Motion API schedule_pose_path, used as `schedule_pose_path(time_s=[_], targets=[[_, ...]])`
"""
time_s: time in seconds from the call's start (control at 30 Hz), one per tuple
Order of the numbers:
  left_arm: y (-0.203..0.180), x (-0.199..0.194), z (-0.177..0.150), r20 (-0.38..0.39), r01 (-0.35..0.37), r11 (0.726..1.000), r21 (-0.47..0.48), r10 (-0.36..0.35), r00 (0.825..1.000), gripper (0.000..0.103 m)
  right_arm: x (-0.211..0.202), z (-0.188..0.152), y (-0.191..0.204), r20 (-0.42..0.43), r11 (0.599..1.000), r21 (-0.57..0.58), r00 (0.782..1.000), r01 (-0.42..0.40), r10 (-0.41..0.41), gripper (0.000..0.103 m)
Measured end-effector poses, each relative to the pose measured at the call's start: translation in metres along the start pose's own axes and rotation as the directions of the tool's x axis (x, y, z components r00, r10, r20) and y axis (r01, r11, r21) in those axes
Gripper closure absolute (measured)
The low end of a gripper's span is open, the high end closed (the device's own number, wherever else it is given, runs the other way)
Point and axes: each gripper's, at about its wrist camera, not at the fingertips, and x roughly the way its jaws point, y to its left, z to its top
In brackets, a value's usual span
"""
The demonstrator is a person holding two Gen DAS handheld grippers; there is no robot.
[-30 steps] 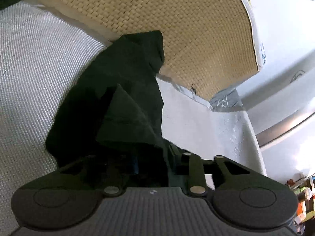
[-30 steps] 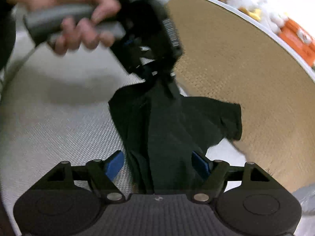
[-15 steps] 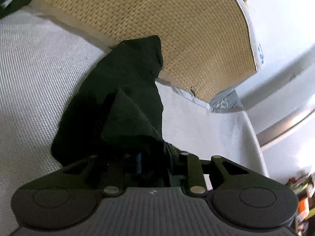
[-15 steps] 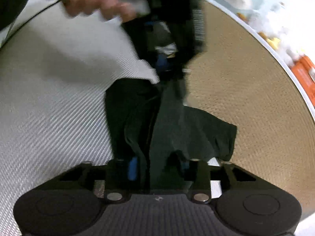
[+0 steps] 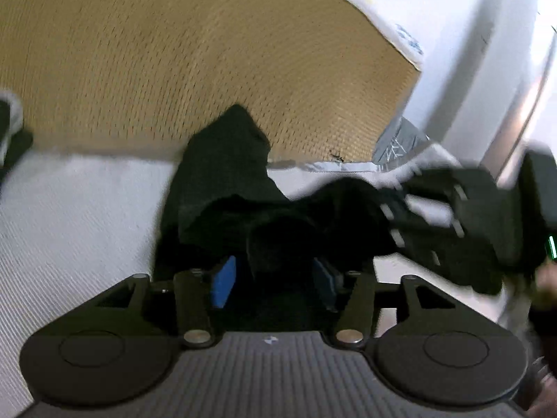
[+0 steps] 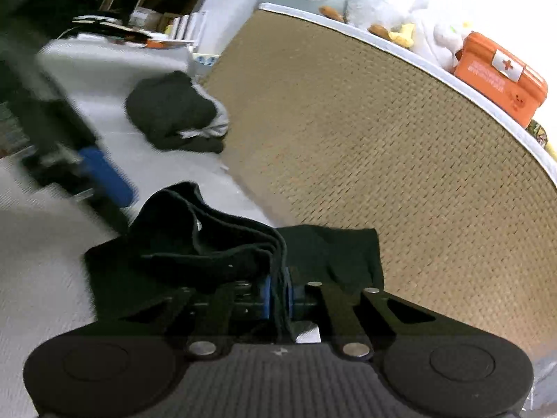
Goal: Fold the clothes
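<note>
hand-over of the dark garment from left fingers to right

right gripper (image 6: 278,294): fingers have just closed, pinching the stacked hems of the dark green garment (image 6: 209,240). left gripper (image 5: 275,273): fingers have just opened, cloth loose between them. the garment lies bunched on the white bed cover (image 5: 69,216), against the woven mat (image 6: 383,146); refolding may follow.

Orange first-aid case (image 6: 501,78) beside white plush toys (image 6: 414,17)
</note>
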Motion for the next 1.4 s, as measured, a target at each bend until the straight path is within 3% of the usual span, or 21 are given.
schedule_pose_path(time_s=[0.13, 0.27, 0.33, 0.4, 0.63, 0.67, 0.73, 0.77, 0.8, 0.87, 0.9, 1.0, 1.07, 1.1, 1.17, 1.27, 1.33, 1.4], targets=[[-0.006, 0.015, -0.005, -0.042, -0.062, 0.994, 0.085, 0.066, 0.997, 0.046, 0.033, 0.003, -0.027, -0.035, 0.997, 0.073, 0.999, -0.017, 0.020, 0.093], [0.005, 0.035, -0.005, -0.048, -0.120, 0.986, 0.112, 0.126, 0.991, 0.043, 0.051, -0.009, -0.048, -0.030, 0.980, 0.193, 0.998, -0.051, 0.058, 0.093], [0.012, 0.044, -0.004, -0.045, -0.144, 0.982, 0.122, 0.150, 0.988, 0.035, 0.055, -0.010, -0.051, -0.035, 0.983, 0.178, 0.997, -0.055, 0.062, 0.094], [0.022, 0.053, 0.002, -0.023, -0.140, 0.983, 0.115, 0.144, 0.989, 0.025, 0.059, -0.010, -0.055, -0.036, 0.984, 0.168, 0.997, -0.061, 0.068, 0.094], [0.026, 0.099, 0.013, -0.071, -0.094, 0.984, 0.149, 0.106, 0.992, 0.029, 0.076, -0.023, -0.088, -0.007, 0.937, 0.324, 0.990, -0.132, 0.142, 0.094], [0.026, 0.106, 0.012, -0.094, -0.089, 0.986, 0.140, 0.103, 0.990, 0.031, 0.081, -0.026, -0.094, -0.011, 0.925, 0.354, 0.989, -0.136, 0.150, 0.094], [0.027, 0.115, 0.009, -0.136, -0.063, 0.992, 0.111, 0.078, 0.988, 0.051, 0.091, -0.034, -0.104, -0.020, 0.903, 0.408, 0.988, -0.132, 0.153, 0.094], [0.027, 0.117, 0.006, -0.152, -0.034, 0.995, 0.090, 0.048, 0.987, 0.055, 0.096, -0.039, -0.107, -0.023, 0.894, 0.425, 0.985, -0.145, 0.170, 0.094], [0.027, 0.117, 0.003, -0.162, 0.000, 0.998, 0.067, 0.011, 0.987, 0.070, 0.100, -0.043, -0.109, -0.026, 0.883, 0.442, 0.982, -0.157, 0.188, 0.094], [0.027, 0.115, -0.001, -0.154, 0.033, 0.999, 0.042, -0.027, 0.988, 0.080, 0.104, -0.049, -0.108, -0.028, 0.879, 0.448, 0.981, -0.161, 0.194, 0.094], [0.028, 0.114, -0.003, -0.149, 0.038, 0.999, 0.036, -0.033, 0.988, 0.090, 0.105, -0.052, -0.106, -0.022, 0.877, 0.450, 0.979, -0.170, 0.201, 0.094], [0.032, 0.110, -0.006, -0.123, 0.021, 0.999, 0.026, -0.017, 0.992, 0.095, 0.102, -0.057, -0.105, -0.010, 0.853, 0.487, 0.975, -0.189, 0.222, 0.086], [0.031, 0.107, -0.006, -0.108, -0.009, 0.999, 0.043, 0.014, 0.994, 0.095, 0.100, -0.058, -0.107, -0.011, 0.840, 0.509, 0.974, -0.189, 0.226, 0.076], [0.030, 0.106, -0.005, -0.101, -0.021, 0.999, 0.041, 0.025, 0.995, 0.095, 0.097, -0.059, -0.109, -0.014, 0.836, 0.516, 0.974, -0.187, 0.227, 0.064], [0.031, 0.104, -0.002, -0.082, -0.042, 0.998, 0.037, 0.045, 0.996, 0.095, 0.086, -0.058, -0.110, -0.011, 0.843, 0.511, 0.979, -0.169, 0.203, 0.053], [0.031, 0.101, 0.004, -0.072, -0.061, 0.998, 0.031, 0.063, 0.995, 0.095, 0.059, -0.058, -0.111, 0.015, 0.855, 0.502, 0.990, -0.130, 0.141, 0.052], [0.031, 0.097, 0.006, -0.069, -0.073, 0.997, 0.019, 0.074, 0.995, 0.094, 0.037, -0.061, -0.113, 0.013, 0.855, 0.510, 0.995, -0.089, 0.096, 0.046], [0.031, 0.089, 0.007, -0.045, -0.085, 0.996, -0.003, 0.084, 0.995, 0.093, 0.014, -0.071, -0.112, 0.011, 0.822, 0.564, 0.996, -0.075, 0.084, 0.046]])
